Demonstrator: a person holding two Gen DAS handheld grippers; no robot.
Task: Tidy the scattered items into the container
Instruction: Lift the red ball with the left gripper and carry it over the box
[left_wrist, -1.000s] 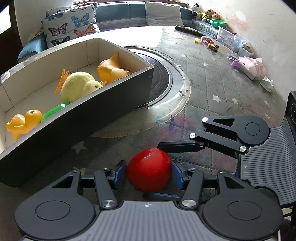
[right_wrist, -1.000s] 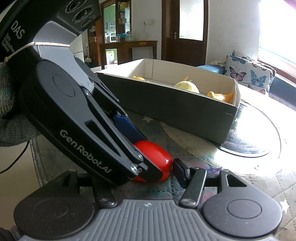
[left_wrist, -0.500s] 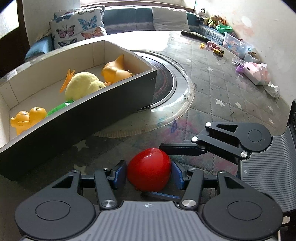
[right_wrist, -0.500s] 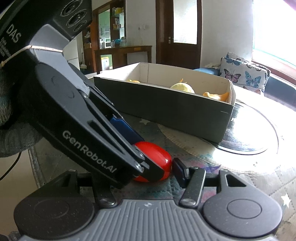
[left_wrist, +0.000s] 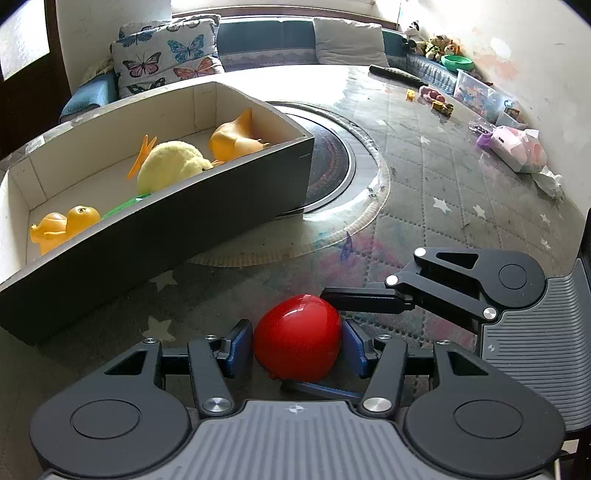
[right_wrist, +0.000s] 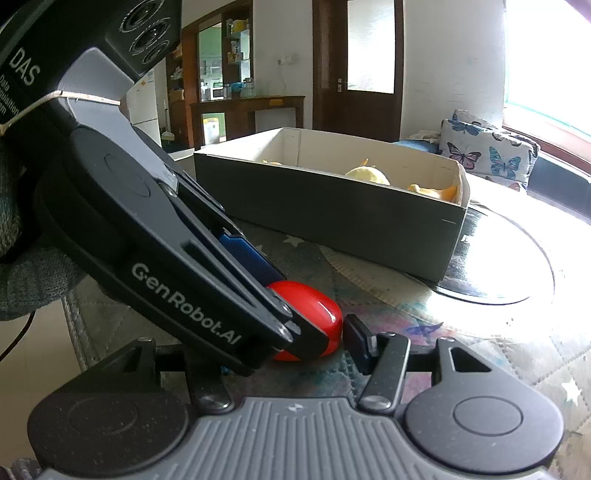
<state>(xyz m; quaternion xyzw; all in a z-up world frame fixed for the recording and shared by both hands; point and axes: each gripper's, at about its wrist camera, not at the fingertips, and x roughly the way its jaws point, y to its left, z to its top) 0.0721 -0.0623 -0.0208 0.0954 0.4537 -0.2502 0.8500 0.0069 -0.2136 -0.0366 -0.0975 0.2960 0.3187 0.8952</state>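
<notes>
At far left, the open rectangular cardboard box with dark outer walls (left_wrist: 155, 236) stood on the quilted, star-patterned desk (left_wrist: 424, 177) and already held orange rubber ducks (left_wrist: 62, 227), a green piece (left_wrist: 127, 205) and a fuzzy yellow plush chick (left_wrist: 171, 166). Just right of the box, a glossy red egg-shaped plastic toy (left_wrist: 297, 347) lay on the desk, outside the container. The left tool (left_wrist: 297, 345) had its blue pads against both flanks of it. The right tool (right_wrist: 284, 343) bracketed the same toy at medium width; its contact could not be confirmed. Judgement: mostly done; this toy remained.
</notes>
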